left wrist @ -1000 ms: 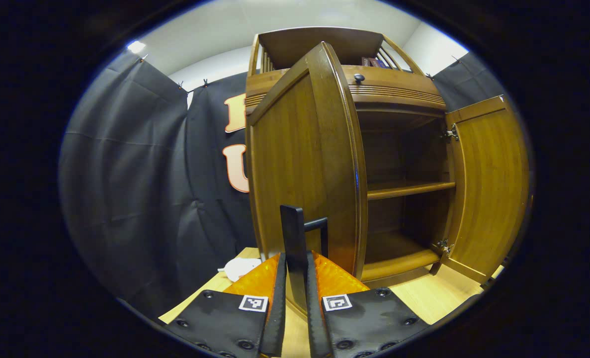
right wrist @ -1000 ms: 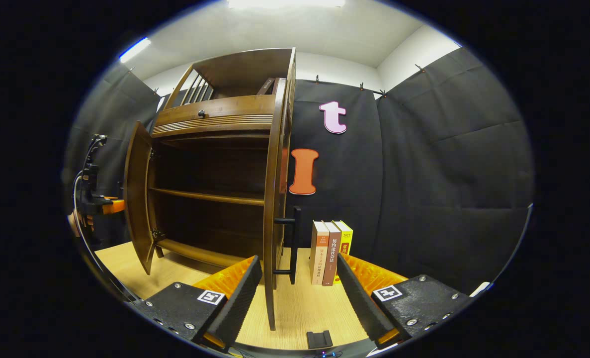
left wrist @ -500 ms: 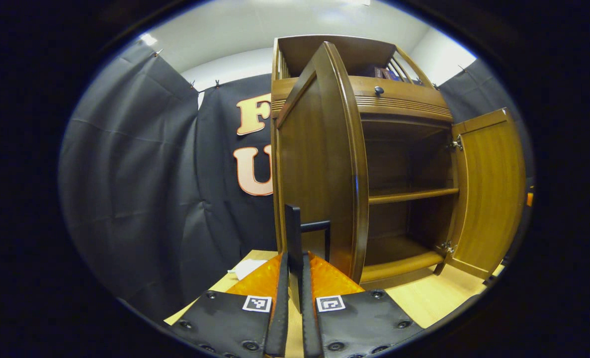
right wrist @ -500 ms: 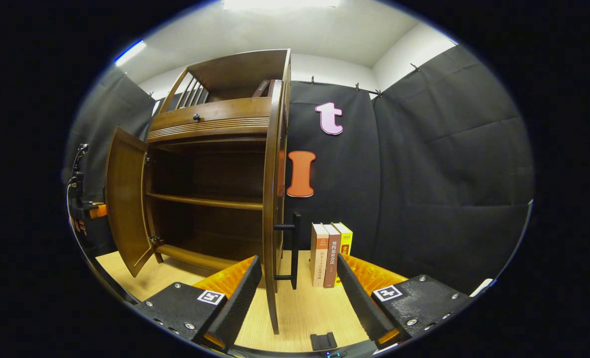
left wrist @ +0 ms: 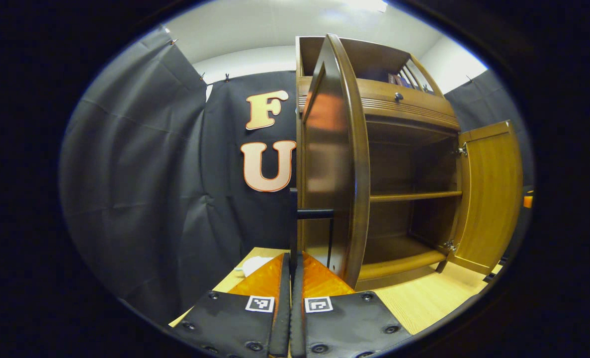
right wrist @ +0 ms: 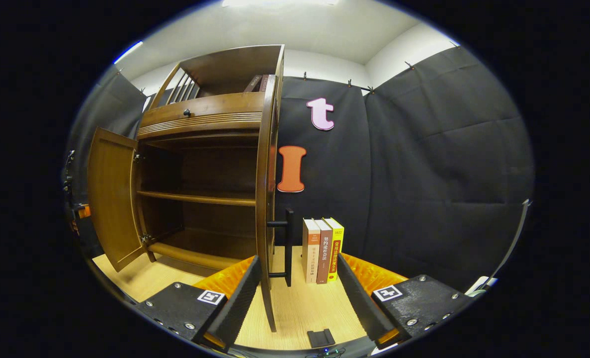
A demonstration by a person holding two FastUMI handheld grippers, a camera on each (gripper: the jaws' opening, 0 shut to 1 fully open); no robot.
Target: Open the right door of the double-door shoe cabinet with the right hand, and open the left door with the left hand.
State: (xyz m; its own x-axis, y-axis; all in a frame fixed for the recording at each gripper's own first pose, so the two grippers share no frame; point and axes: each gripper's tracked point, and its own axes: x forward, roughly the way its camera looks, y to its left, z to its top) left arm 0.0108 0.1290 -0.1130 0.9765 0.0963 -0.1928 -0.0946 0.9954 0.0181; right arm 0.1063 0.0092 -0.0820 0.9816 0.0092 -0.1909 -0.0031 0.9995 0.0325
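The wooden shoe cabinet [left wrist: 404, 104] stands with both doors swung out and its shelves bare. In the left gripper view the left door [left wrist: 342, 149] is seen edge-on, and my left gripper [left wrist: 291, 281] is shut on its black bar handle [left wrist: 293, 223]. The right door [left wrist: 488, 194] hangs wide at the right. In the right gripper view that right door [right wrist: 264, 199] is edge-on, its black handle [right wrist: 288, 246] just ahead. My right gripper [right wrist: 299, 281] is open, apart from the handle. The left door [right wrist: 111, 199] angles outward at the far left.
Three upright books [right wrist: 322, 248] stand on the wooden table [right wrist: 299, 308] right of the cabinet. A small black block [right wrist: 319, 338] lies near the table's front. A white object [left wrist: 252, 266] rests on the table left of the cabinet. Black cloth walls close in behind.
The left door has swung further outward with my left gripper holding its handle. The right gripper has stayed open near the right door, shifting only slightly.
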